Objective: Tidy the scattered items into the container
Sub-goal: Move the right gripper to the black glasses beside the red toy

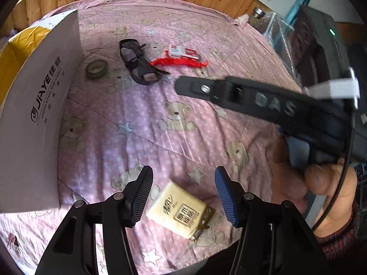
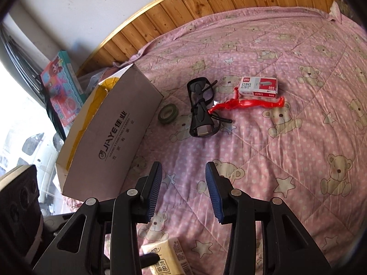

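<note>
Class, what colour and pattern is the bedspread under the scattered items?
Pink with white dots, teddy bears and stars; the bedspread shows best in the right wrist view.

On the bed (image 2: 286, 160) the cardboard box (image 2: 110, 133) stands at the left edge, open side up. Just right of the box's far end lies the tape roll (image 2: 168, 113), and right of that the glasses (image 2: 203, 110). Farther right lies the plastic clip (image 2: 250, 104), with the staple box (image 2: 258, 87) just behind it. The tissue pack (image 1: 181, 210) lies well apart, nearest the cameras, between the left hand-held gripper's (image 1: 183, 194) fingers.
</note>
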